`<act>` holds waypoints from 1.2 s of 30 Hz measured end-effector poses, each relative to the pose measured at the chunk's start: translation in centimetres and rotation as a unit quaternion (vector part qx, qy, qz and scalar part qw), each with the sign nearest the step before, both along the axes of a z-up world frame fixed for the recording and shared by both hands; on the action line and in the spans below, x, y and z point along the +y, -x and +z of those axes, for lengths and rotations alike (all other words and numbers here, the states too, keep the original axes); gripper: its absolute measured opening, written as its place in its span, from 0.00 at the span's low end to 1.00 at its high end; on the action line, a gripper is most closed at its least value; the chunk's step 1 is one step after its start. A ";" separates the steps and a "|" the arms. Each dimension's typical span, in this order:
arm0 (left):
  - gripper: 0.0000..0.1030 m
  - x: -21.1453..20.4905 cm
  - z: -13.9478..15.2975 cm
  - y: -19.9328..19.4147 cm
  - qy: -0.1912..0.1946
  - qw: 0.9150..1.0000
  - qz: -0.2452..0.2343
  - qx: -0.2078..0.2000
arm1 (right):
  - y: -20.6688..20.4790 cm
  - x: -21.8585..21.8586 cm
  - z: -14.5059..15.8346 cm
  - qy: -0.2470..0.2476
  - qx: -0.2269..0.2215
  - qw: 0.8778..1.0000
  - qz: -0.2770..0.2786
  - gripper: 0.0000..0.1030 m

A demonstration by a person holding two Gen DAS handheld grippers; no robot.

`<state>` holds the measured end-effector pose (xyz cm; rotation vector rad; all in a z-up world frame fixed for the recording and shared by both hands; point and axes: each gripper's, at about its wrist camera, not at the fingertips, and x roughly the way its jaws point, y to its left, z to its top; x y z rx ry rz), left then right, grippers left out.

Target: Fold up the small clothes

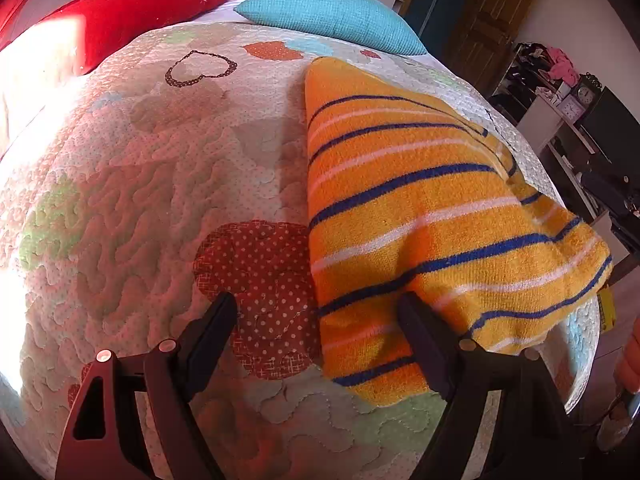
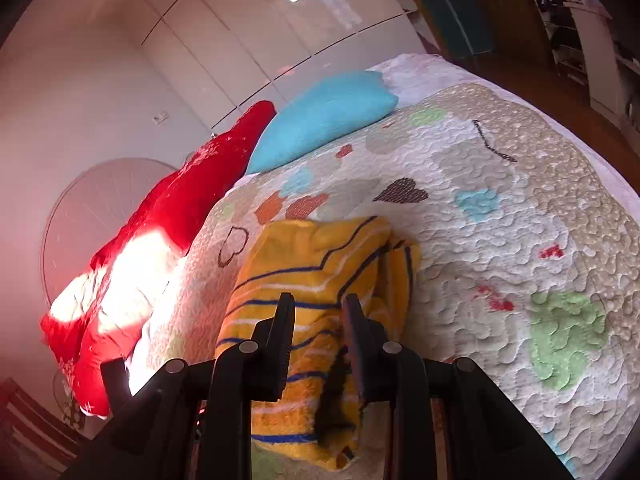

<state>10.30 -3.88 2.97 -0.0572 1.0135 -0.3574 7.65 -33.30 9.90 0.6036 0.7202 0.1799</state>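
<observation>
My right gripper [image 2: 318,304] has its jaws drawn narrow around a raised fold of the orange striped knit garment [image 2: 320,276], so I judge it is pinching the cloth. My left gripper [image 1: 316,308] stands wide, holding nothing, one finger [image 1: 416,320] just touching the garment's near edge [image 1: 360,340].

In the left view the garment lies at three o'clock on the quilt [image 1: 140,200], already doubled lengthwise, its far tip toward one o'clock. To fold well I think I should close the left tongs on that near edge level with the right, lift both corners evenly, and carry them toward twelve o'clock so the stripes meet.

Open quilt spreads from nine to twelve o'clock. The bed's edge drops away at four o'clock; the blue pillow [image 1: 332,16] and red pillow [image 1: 132,12] bound the far end.
</observation>
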 end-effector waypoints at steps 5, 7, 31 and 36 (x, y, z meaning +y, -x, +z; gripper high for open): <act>0.79 1.1 1.8 1.2 0.008 1.000 -0.004 -0.008 | 0.2 2.9 -6.0 0.031 0.095 0.994 0.033 0.24; 0.79 1.5 2.9 1.7 0.011 1.000 -0.009 -0.025 | 1.0 2.8 -8.9 0.014 0.126 0.991 0.035 0.24; 0.70 -3.0 2.2 -10.0 0.213 0.967 -0.123 0.061 | -11.1 -2.3 -7.8 -0.169 0.046 0.983 0.047 0.29; 0.70 -6.6 4.8 -11.3 0.146 0.981 -0.123 0.032 | -11.6 -4.2 -4.8 -0.106 0.028 0.994 -0.009 0.40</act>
